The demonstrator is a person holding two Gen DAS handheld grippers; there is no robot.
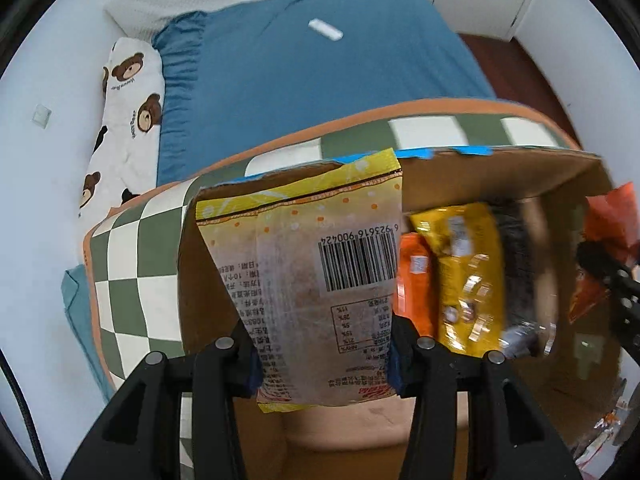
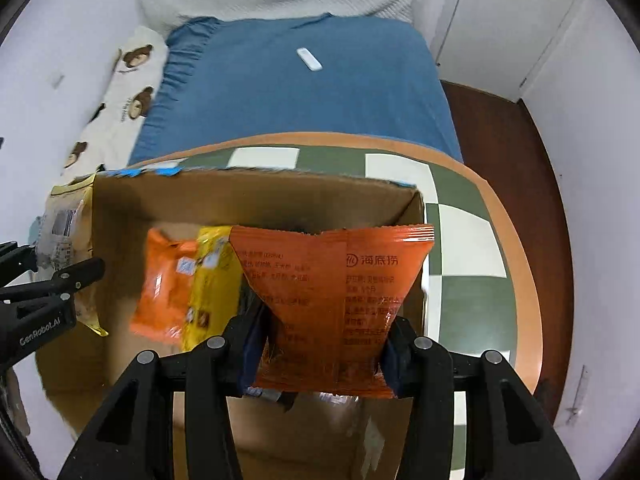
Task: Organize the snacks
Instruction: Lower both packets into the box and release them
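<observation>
Step in hand: loading snacks into the cardboard box [image 2: 256, 200]. L gripper [image 1: 324, 354] was clamped on a yellow-trimmed packet [image 1: 308, 264], barcode side up, over the box's left wall. Inside, orange and yellow packs [image 2: 188, 284] stood. R gripper [image 2: 322, 354] pinched an orange packet [image 2: 328, 296] near the right wall. Next move probably: lower both in, then release.

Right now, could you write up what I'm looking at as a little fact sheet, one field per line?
setting: open brown cardboard box on a green-and-white checkered mat, blue bed sheet beyond
left gripper: shut on a pale yellow snack packet with a barcode, held over the box's left side
right gripper: shut on an orange foil snack packet, held over the box's right side
inside box: a yellow snack bag and a smaller orange packet
on bed: small white oblong object
</observation>
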